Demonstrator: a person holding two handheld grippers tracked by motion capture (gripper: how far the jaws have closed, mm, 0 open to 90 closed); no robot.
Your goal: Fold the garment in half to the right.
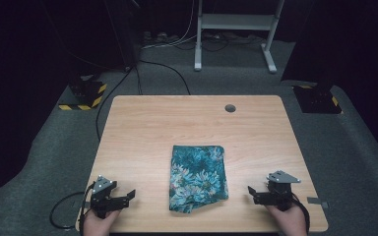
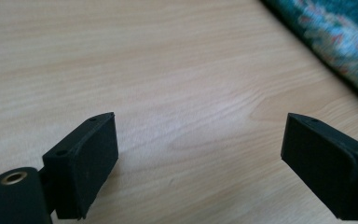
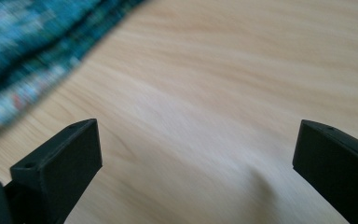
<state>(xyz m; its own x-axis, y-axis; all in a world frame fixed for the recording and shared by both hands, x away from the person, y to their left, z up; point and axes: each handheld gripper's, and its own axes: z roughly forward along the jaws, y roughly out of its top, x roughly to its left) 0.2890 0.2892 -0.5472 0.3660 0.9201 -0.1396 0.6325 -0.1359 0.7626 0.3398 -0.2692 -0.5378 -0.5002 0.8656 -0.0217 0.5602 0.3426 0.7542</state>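
Lying flat between the two tools, the folded teal cloth with a blue and white flower print (image 1: 198, 178) runs its long axis away from the person, toward the far edge of the light wooden table (image 1: 142, 128). Its far end is square; its near end is uneven, with one corner tucked under. The left hand-held gripper (image 1: 129, 195) rests near the table's front edge with its jaws spread apart and empty, pointing toward the cloth; bare wood separates them. In the left gripper view the cloth (image 2: 335, 42) lies ahead and to the right of the jaws. The right hand-held gripper (image 1: 251, 191) mirrors it on the other side, jaws wide and holding nothing, tips near the cloth's long side but not touching. In the right gripper view the blurred cloth (image 3: 32, 51) sits ahead and to the left. Beyond both tools the table is open wood, up to a small round dark hole (image 1: 230, 107) near the far edge. A black cable (image 1: 61, 211) loops off the table edge behind the left tool.
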